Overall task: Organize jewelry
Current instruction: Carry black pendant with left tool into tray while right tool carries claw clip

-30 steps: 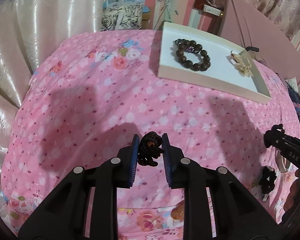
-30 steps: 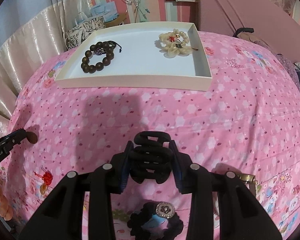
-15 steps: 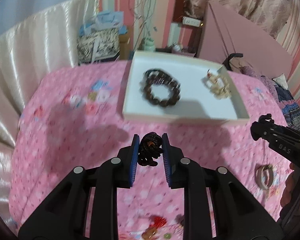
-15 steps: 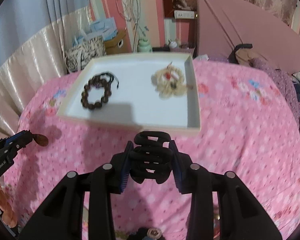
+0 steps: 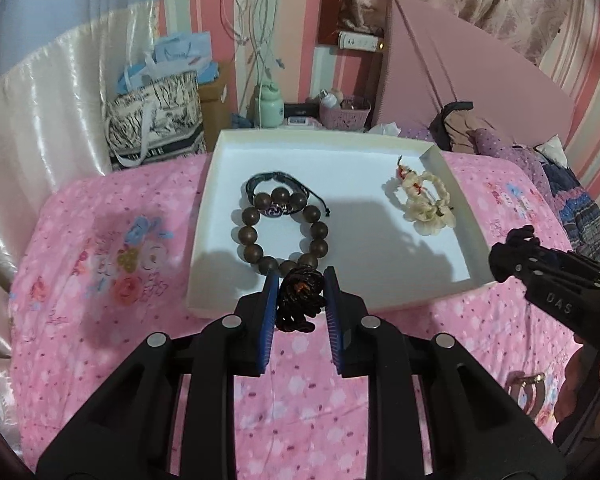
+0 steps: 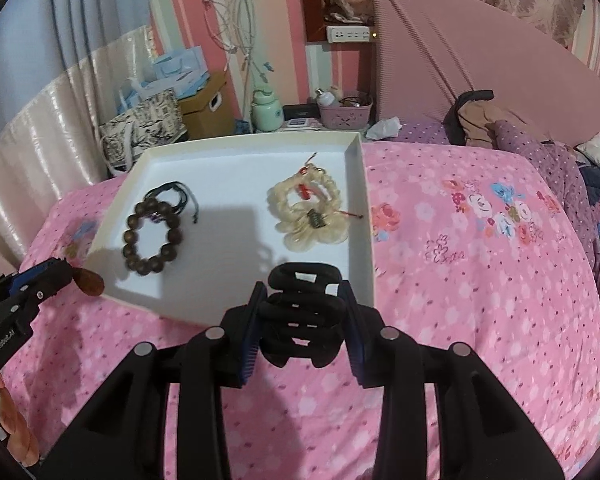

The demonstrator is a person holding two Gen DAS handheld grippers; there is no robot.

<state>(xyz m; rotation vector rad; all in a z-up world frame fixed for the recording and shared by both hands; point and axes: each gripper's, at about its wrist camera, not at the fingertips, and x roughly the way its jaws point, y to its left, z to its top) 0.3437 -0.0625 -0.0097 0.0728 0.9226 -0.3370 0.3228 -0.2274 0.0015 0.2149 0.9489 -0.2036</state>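
My left gripper is shut on a dark braided cord bracelet and hangs over the near edge of the white tray. In that tray lie a brown bead bracelet with a black cord band and a cream bracelet. My right gripper is shut on a black hair claw clip, just above the tray's near right corner. The bead bracelet and cream bracelet show there too. Each gripper appears at the edge of the other's view: right one, left one.
The tray rests on a bed with a pink flowered cover. A ring-shaped piece lies on the cover at the right. Beyond the bed stand bags, a cardboard box, a green bottle and a pink headboard.
Both grippers have travelled forward and up toward the tray, each keeping its item. The tray now lies close under the fingertips, where before it sat far across the cover.
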